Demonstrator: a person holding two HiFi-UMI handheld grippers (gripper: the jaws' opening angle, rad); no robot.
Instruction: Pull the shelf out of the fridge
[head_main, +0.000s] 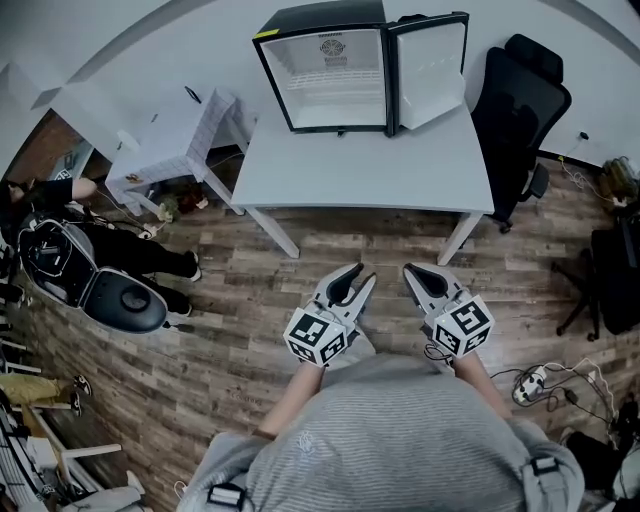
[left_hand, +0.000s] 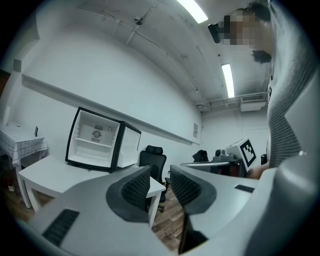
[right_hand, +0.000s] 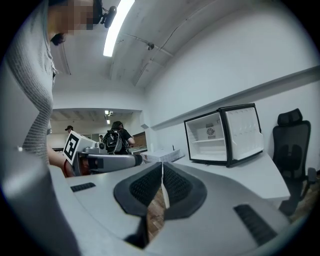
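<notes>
Head view: the fridge stands on the white tabletop with its door swung open; a black chair is at the right, a small table with a checked cloth at the left; the left tongs and right tongs hang over the wooden floor, well apart from the tabletop.

Left gripper view: these tongs are a little apart with nothing between them; the shelf shows as a thin white board across the inside of the fridge; the chair stands just beside the tabletop.

Right gripper view: these tongs are pressed together on nothing; only here do people show far back in the room.
</notes>
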